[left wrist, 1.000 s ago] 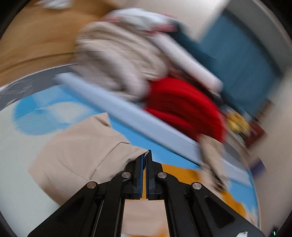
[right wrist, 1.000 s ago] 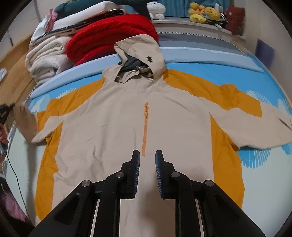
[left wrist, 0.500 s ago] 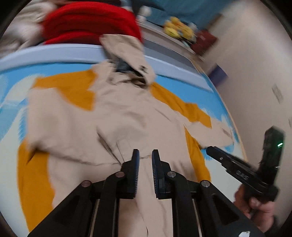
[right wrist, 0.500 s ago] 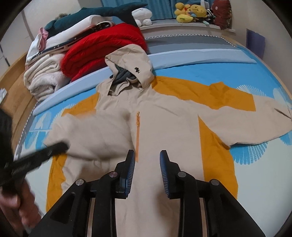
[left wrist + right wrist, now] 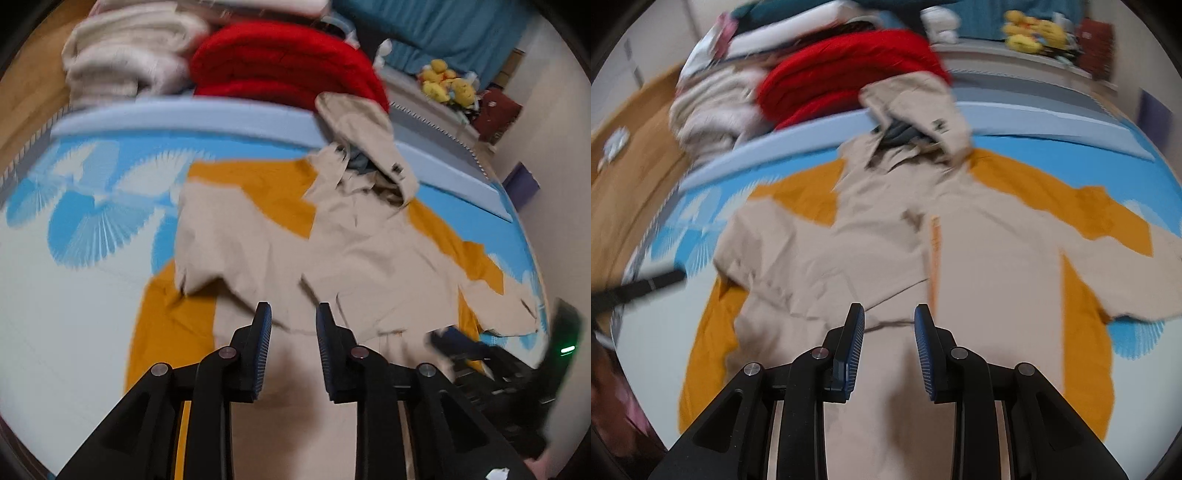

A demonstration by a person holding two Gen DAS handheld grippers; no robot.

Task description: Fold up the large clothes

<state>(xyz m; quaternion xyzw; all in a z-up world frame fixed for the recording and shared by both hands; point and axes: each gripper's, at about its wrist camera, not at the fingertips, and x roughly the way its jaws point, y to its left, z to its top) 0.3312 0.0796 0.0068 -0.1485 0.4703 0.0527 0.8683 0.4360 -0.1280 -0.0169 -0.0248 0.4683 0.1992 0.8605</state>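
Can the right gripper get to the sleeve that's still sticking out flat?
Probably yes. The right gripper is open and holds nothing, and the unfolded sleeve lies flat on the bed off to its side with nothing on top of it. The jacket lies between, but that blocks nothing.

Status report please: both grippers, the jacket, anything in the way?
Left gripper and right gripper open, empty, jaws just widened. Jacket flat, one sleeve folded in. Nothing blocking.
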